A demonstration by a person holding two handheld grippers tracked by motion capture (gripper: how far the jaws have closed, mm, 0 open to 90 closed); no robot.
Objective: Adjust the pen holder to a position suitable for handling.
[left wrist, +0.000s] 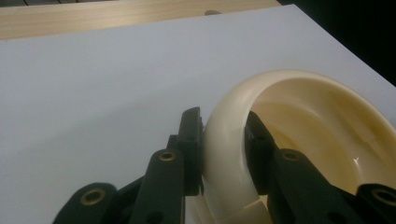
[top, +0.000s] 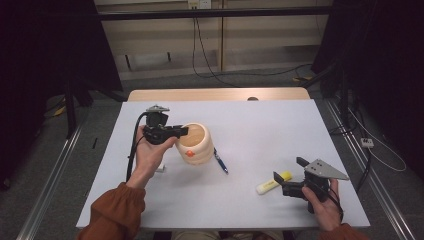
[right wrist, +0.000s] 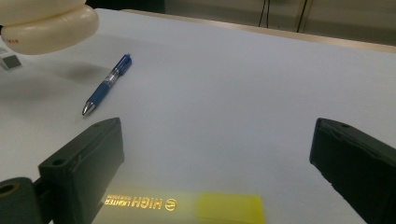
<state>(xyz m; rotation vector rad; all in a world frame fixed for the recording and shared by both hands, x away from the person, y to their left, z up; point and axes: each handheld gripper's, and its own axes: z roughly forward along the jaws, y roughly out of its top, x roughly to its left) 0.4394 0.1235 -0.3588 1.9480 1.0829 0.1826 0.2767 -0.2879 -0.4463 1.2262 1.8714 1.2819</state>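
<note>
Left gripper (left wrist: 224, 149): clamped on the cup's (top: 196, 143) rim, 1 jaw inside, 1 outside.
Cup: tilted on the table (top: 260, 125); its base is hidden.
Right gripper (right wrist: 217, 158): wide open, holding nothing, well right of the cup.
Highlighter (right wrist: 187, 205): between those jaws, cut off below.
Pen (top: 221, 162): just right of the cup.

White table (top: 260, 130): pen (top: 221, 162), highlighter (top: 273, 182).

We note a white table (top: 260, 125). A blue pen (top: 220, 162) lies flat on it, left of its centre, tip towards the near edge. A small pale block (top: 160, 168), possibly a tag, sits towards the table's left side. A wooden strip (top: 215, 94) borders the table's far edge. Black cables (top: 210, 70) trail on the floor beyond the table.
</note>
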